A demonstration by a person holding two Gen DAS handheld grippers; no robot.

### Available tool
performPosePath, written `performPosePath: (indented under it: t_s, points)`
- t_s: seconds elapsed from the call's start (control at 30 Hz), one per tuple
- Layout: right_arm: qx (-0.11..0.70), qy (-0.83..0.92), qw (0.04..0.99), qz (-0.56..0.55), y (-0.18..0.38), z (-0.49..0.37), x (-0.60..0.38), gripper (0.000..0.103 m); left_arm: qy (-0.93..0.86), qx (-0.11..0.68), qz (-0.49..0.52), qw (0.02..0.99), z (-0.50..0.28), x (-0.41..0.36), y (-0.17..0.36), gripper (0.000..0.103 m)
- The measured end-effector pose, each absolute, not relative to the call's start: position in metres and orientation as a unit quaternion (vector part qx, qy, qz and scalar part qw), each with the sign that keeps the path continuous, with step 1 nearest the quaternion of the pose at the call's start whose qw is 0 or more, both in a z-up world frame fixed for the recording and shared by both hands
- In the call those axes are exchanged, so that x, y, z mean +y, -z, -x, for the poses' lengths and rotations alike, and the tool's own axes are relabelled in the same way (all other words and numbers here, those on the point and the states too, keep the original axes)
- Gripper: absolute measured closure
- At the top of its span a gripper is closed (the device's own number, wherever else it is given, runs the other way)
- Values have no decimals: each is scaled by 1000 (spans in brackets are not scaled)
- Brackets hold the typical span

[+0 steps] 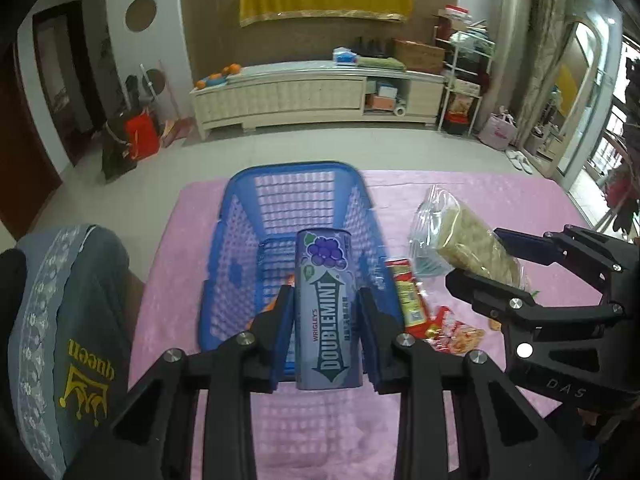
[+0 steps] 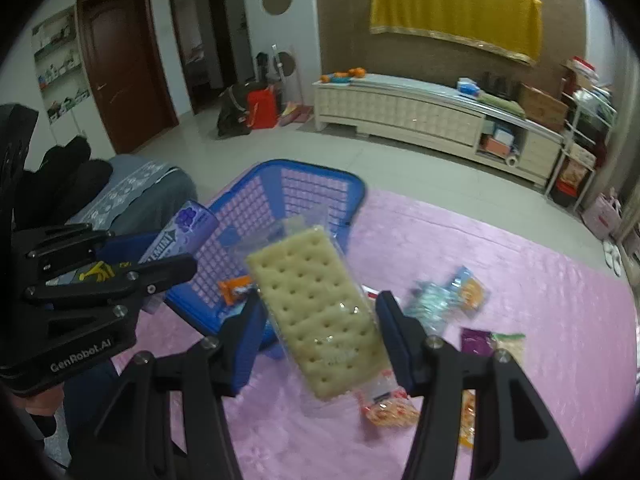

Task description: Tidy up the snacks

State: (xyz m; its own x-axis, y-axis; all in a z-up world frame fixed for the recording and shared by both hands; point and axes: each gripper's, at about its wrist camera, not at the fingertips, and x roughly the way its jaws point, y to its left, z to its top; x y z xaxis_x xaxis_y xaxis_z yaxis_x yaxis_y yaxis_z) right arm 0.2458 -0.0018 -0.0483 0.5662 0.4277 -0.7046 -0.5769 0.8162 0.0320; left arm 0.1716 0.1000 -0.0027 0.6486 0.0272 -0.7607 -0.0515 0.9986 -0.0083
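Our left gripper has its fingers closed on the Doublemint gum pack, held above the near end of the blue basket on the pink-covered table. Our right gripper clamps a clear cracker packet, with loose snack packets beyond its right finger. Only the right wrist view shows the orange packet inside the basket, ahead of its left finger.

The right hand-held gripper grips a cracker packet near the blue basket.
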Motion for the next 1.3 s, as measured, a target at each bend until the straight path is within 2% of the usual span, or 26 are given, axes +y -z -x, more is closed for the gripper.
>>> performPosePath:
  t_s: [0.5,0.9,0.93,0.97,1.03,1.3]
  points:
    - [438,-305,833,145,96,-277,85,42,-38,435,60,898,-184,162,34,74]
    - [451,-317,812,195,115,-273,108,42,-39,442,68,894,-177,171,38,74]
    - [452,-319,811,192,115,-273,107,40,-39,442,70,894,-175,172,37,74]
    - [456,-321,808,190,115,-274,106,32,-39,442,70,893,-175,172,36,74]
    - [463,-322,804,185,115,-275,103,26,-39,441,69,894,-175,173,34,74]
    - [432,-302,835,159,95,-267,78,18,-28,439,60,896,-174,160,30,74]
